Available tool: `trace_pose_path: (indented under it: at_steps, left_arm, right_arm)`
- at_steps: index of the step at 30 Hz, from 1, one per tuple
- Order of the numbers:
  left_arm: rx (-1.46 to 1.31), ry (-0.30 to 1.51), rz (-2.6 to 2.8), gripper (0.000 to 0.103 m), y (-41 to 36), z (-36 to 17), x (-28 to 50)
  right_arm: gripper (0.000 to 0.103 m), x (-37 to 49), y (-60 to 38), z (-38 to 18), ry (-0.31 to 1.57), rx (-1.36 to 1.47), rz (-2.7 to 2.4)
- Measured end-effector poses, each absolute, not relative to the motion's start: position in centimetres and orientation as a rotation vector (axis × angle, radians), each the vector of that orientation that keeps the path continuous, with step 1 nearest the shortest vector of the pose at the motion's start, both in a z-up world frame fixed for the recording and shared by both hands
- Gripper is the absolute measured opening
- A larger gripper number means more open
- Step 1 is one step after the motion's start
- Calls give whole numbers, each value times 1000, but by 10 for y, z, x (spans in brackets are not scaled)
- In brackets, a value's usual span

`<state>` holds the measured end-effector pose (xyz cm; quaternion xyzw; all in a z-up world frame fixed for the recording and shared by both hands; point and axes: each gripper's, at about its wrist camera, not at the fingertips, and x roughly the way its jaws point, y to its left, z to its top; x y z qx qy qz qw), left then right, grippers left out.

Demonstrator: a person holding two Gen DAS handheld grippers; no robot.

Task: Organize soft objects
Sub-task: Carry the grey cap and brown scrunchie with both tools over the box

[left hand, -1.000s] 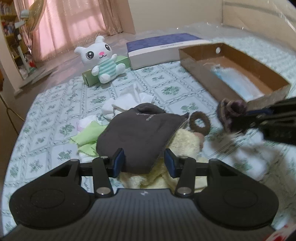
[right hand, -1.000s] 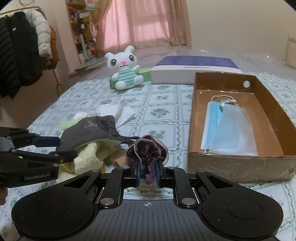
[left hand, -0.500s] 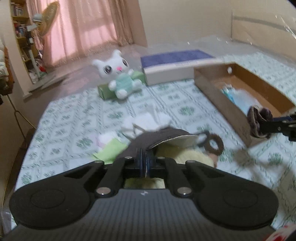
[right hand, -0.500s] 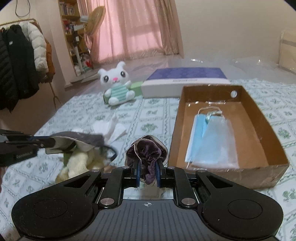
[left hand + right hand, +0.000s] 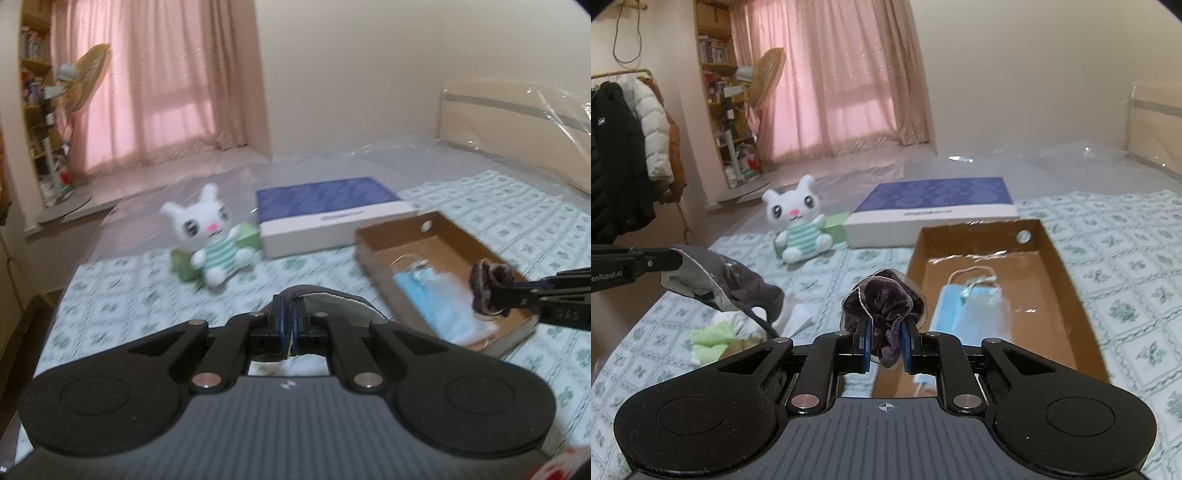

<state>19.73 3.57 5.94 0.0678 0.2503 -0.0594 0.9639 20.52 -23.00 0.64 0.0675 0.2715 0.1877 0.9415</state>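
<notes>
A dark purple velvet scrunchie (image 5: 882, 310) is pinched between the blue pads of the right gripper (image 5: 884, 349), at the lower centre of the right wrist view; it is seen again at the right edge of the left wrist view, held above the near end of the cardboard box (image 5: 1067, 291). It is judged to be light, limp and springy, so no firm squeeze should be needed, and a hold across the bunched fabric (as now) is likely to be secure; on release it may cling briefly to the pads.

A grey fabric pouch (image 5: 727, 284) is clamped at its edge by the left gripper (image 5: 287, 326), whose jaws are closed almost together on the thin rim. In the right wrist view it hangs at centre left, drooping below the fingers with a dark cord trailing down. It is judged soft and floppy, heavier than the scrunchie, and liable to swing or slip if held only by the hem; a hold further into the body might be steadier.

Inside the box, right of centre, blue face masks (image 5: 971, 314) lie flat. At lower left of the right wrist view, green and white cloths (image 5: 713, 334) remain on the patterned bedsheet (image 5: 1126, 258). Beyond, at centre, a white plush rabbit (image 5: 799, 225) sits against a green box (image 5: 836, 227), beside a flat blue-topped box (image 5: 934, 210).
</notes>
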Motion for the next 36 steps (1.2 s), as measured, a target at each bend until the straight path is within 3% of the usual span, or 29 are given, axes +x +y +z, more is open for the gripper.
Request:
trace_pose_path:
  at_steps: [13, 36]
  left_arm:
    - [101, 484, -283, 5, -63, 65, 269]
    - [13, 547, -316, 5, -158, -2, 415]
  right_arm:
    - [16, 244, -281, 9, 548, 149, 291]
    - [16, 370, -325, -38, 614, 164, 180]
